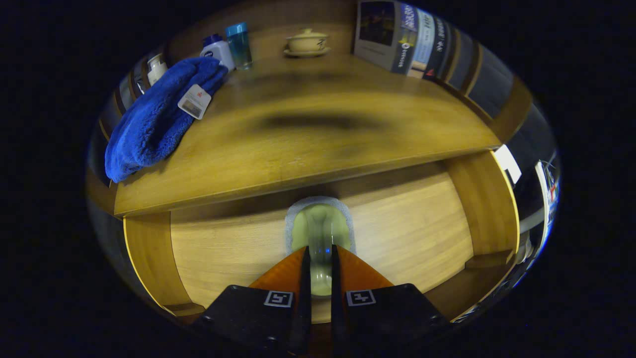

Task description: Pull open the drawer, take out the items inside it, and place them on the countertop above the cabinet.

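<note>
Fingers (304, 271) clamped on pale sponge (320, 231), above open drawer (397, 233)

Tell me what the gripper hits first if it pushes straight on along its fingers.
The gripper has its fingers closed on a translucent green item in the open drawer. That item fills the line ahead, so nothing else comes first. Beyond it probably lies the drawer's wooden bottom, though depth is unclear.
</note>
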The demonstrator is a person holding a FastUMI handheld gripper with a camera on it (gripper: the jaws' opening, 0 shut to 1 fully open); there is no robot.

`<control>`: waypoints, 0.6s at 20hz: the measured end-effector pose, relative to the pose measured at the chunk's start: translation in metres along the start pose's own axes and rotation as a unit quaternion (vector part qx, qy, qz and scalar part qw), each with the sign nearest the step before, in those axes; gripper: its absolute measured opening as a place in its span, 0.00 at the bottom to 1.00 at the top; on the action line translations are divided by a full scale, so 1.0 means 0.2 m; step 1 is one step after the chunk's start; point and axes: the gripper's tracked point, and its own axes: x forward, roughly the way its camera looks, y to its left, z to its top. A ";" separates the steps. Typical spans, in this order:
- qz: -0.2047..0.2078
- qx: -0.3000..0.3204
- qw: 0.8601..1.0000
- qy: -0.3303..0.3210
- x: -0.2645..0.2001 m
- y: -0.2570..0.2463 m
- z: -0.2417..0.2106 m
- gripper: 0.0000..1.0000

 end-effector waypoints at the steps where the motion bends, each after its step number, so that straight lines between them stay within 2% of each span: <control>1: 0.001 -0.005 1.000 -0.014 -0.04 0.00 0.00 0.25; 7: -0.023 -0.027 0.998 -0.061 -0.28 -0.06 -0.05 0.25; 10: -0.045 -0.026 0.991 -0.120 -0.45 -0.14 0.00 0.25; 12: -0.055 -0.022 0.982 -0.180 -0.58 -0.17 0.09 0.25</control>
